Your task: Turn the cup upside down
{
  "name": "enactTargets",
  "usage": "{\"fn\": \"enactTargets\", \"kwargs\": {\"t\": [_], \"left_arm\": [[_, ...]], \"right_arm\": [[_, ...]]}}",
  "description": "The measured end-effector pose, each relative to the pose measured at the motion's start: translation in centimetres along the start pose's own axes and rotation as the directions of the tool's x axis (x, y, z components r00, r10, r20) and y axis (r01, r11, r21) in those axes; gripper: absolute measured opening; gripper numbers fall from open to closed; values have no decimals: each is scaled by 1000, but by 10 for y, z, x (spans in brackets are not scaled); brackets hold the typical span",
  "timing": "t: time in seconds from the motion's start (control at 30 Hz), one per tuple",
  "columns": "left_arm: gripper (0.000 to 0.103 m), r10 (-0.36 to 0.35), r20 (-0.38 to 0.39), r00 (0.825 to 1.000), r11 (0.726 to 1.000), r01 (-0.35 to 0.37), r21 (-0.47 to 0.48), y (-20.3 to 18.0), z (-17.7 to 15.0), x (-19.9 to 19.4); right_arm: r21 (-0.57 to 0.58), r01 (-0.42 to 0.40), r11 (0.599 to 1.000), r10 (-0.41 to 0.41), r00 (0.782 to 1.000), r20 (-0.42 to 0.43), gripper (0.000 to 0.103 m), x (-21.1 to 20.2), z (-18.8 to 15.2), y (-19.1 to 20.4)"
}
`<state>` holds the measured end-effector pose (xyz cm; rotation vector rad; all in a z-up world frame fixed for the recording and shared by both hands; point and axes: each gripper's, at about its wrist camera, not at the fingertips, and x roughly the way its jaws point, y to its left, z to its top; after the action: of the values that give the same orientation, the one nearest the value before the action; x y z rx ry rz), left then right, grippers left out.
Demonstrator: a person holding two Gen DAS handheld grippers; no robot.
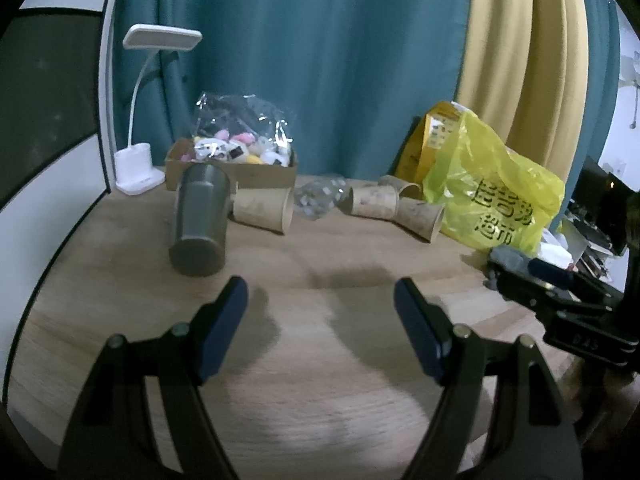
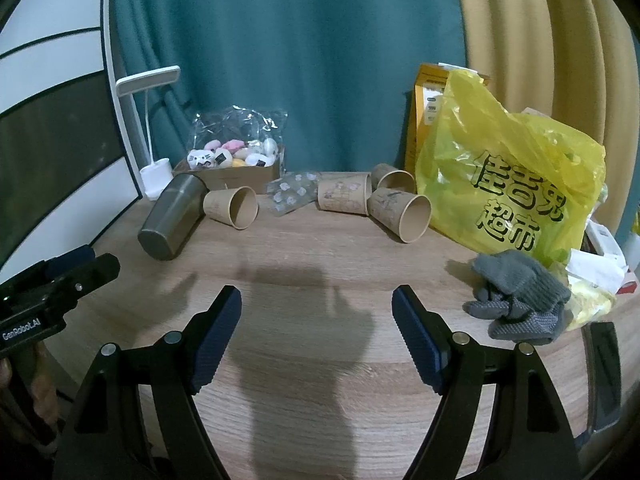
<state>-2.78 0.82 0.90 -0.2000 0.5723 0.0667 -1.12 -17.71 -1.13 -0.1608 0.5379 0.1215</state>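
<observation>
A grey metal cup (image 1: 199, 222) lies on its side on the wooden table (image 1: 320, 360), its base toward me; it also shows in the right wrist view (image 2: 172, 216). Several brown paper cups lie on their sides behind it, one (image 1: 262, 208) (image 2: 233, 207) next to the metal cup, others (image 1: 374, 202) (image 2: 400, 210) to the right. My left gripper (image 1: 320, 300) is open and empty, in front and to the right of the metal cup. My right gripper (image 2: 316, 308) is open and empty over the table's middle.
A cardboard box of small plush toys (image 2: 232, 164), a white desk lamp (image 1: 138, 172) and a crumpled clear wrapper (image 2: 290, 194) stand at the back. A yellow plastic bag (image 2: 508, 184) and grey gloves (image 2: 516, 300) lie at the right. Curtains hang behind.
</observation>
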Motion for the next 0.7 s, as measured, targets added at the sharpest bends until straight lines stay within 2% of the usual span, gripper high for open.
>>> {"fn": "enactTargets", "kwargs": {"t": [0.7], "left_arm": [[77,-8,-5,1000,1000,8,7,-1,3,7]], "right_arm": [[-11,6,1000,-6,1000,-10,81,11,-1,-3]]}}
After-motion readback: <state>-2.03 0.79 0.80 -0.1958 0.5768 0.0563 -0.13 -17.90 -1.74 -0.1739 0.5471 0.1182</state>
